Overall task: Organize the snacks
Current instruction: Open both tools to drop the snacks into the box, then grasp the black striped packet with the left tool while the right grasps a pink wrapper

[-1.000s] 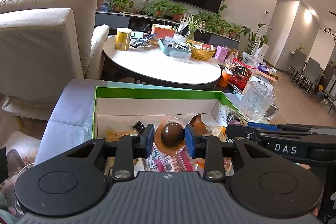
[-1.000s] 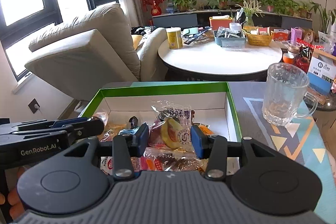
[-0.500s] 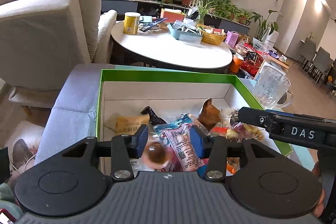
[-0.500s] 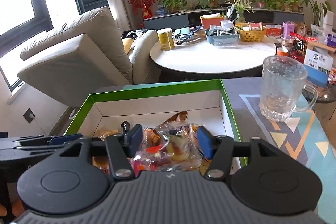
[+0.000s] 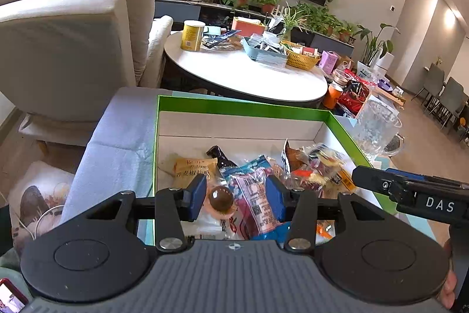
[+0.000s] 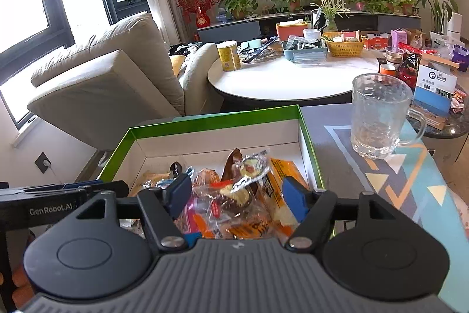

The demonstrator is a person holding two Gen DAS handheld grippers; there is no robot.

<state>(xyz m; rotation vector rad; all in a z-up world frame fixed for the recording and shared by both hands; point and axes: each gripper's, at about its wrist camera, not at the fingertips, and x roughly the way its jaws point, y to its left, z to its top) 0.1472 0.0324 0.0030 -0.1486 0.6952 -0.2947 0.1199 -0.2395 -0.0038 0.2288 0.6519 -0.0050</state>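
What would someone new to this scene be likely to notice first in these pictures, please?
Probably the green-rimmed box in the foreground, its white inside heaped with wrapped snacks. Both claws hang over that heap, the left claw with a brown ball-shaped snack showing between its blue pads. Right of the box stands an empty glass mug on the patterned cloth.

Wrapped snacks [image 6: 234, 195] heaped in green-rimmed white box [image 6: 211, 119]
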